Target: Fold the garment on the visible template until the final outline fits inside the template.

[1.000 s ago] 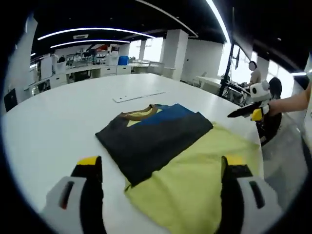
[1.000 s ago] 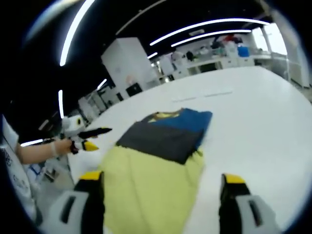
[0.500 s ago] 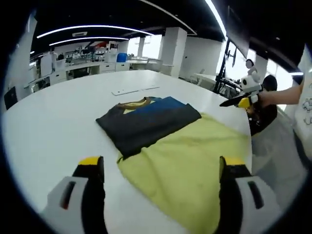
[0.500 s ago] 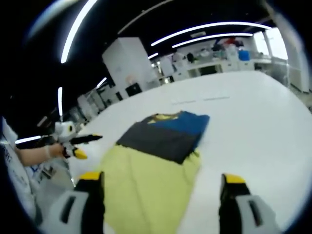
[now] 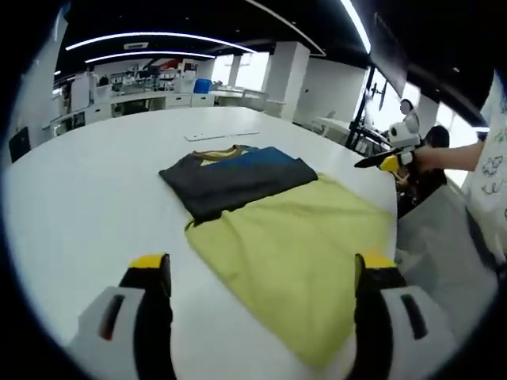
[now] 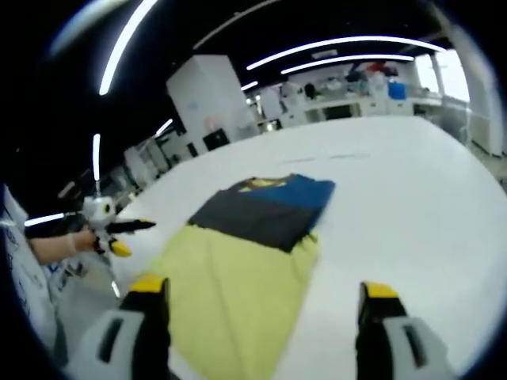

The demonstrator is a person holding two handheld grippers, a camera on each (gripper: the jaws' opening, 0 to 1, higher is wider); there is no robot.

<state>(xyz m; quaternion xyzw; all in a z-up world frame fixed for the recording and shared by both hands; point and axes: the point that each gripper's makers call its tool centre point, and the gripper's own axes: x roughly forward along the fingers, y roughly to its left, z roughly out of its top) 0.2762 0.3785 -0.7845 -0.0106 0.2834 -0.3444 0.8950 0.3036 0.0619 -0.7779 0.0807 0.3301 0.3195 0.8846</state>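
In the left gripper view, the left gripper [image 5: 257, 273] is seen with its jaws spread wide and nothing held between them, above the white desk [image 5: 79, 198]. Ahead of it, the folded garment [image 5: 238, 176], dark grey with a blue part and a yellow collar, is laid on the far end of the yellow template [image 5: 301, 253]. At the right edge, the right gripper [image 5: 379, 161] is held off the desk; how far it gapes cannot be told there.

In the right gripper view, the left gripper [image 6: 119, 233] is shown at the left, held in a hand [image 6: 79, 240]. The right gripper [image 6: 257, 293] is spread wide and empty, with the garment [image 6: 261, 212] and template [image 6: 230, 293] between its jaws.
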